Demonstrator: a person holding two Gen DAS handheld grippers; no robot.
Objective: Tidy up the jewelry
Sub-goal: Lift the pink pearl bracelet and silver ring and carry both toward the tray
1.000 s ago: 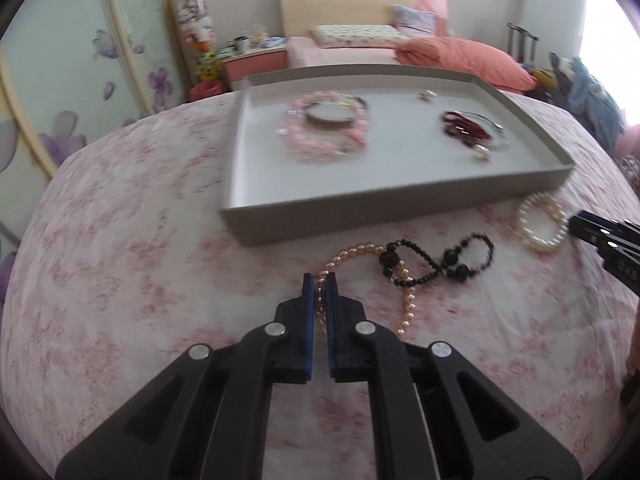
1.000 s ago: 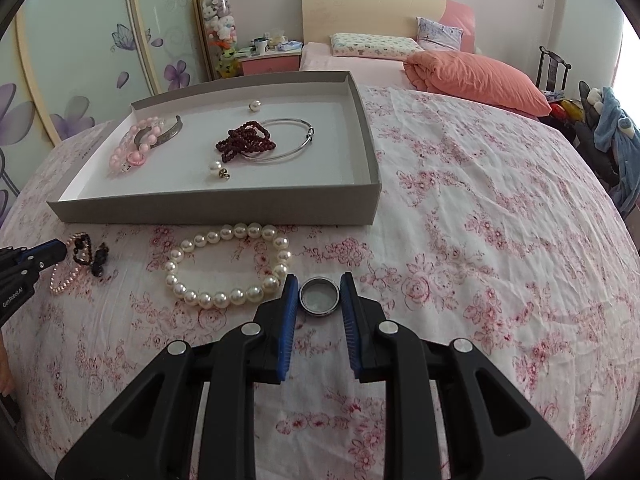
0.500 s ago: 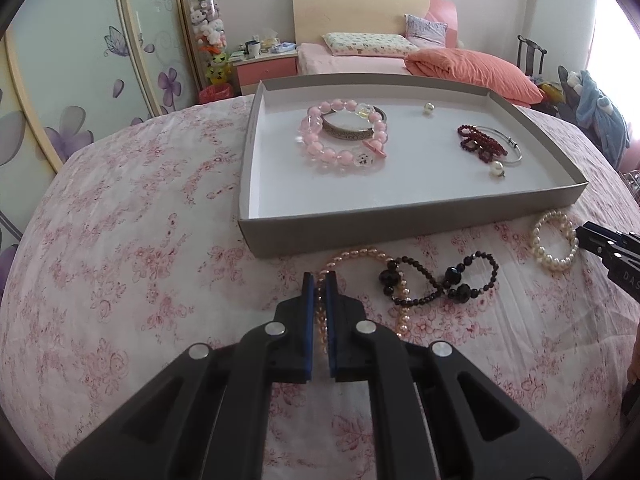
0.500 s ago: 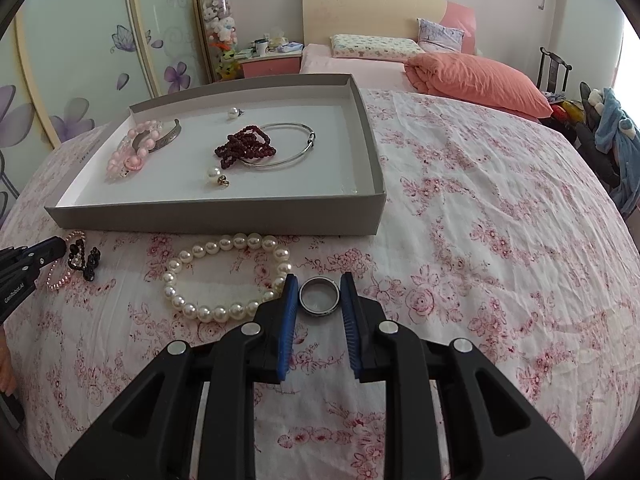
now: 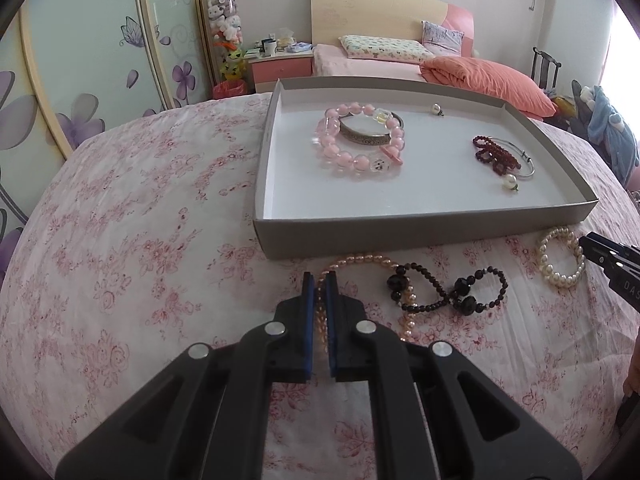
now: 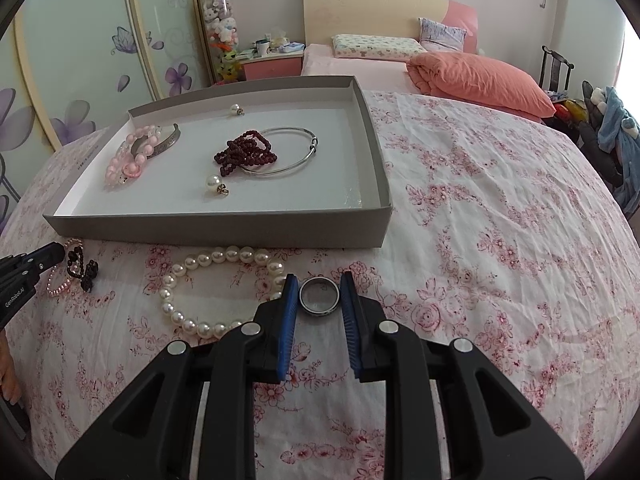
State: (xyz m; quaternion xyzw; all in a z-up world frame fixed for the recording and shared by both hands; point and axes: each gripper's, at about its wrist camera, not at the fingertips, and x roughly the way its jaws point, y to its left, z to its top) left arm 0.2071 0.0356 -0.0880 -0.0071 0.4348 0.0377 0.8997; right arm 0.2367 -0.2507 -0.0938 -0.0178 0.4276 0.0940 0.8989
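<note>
Here, floral bedspread (image 5: 120,240) under grey tray (image 5: 420,232); wardrobe (image 5: 80,80), perhaps glass.

Home bedroom: bed (image 5: 372,66) with wooden headboard (image 5: 360,12), patterned pillow (image 5: 384,48), orange duvet (image 5: 488,78); pink nightstand (image 5: 280,68); sliding wardrobe doors (image 5: 80,60) with purple flower print; plush toys in clear column (image 5: 222,20); floral sheet (image 6: 480,220) as work surface.

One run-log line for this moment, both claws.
left claw: shut on peach pearl strand | right claw: shut on silver metal ring | grey cardboard tray: five pieces inside
</note>
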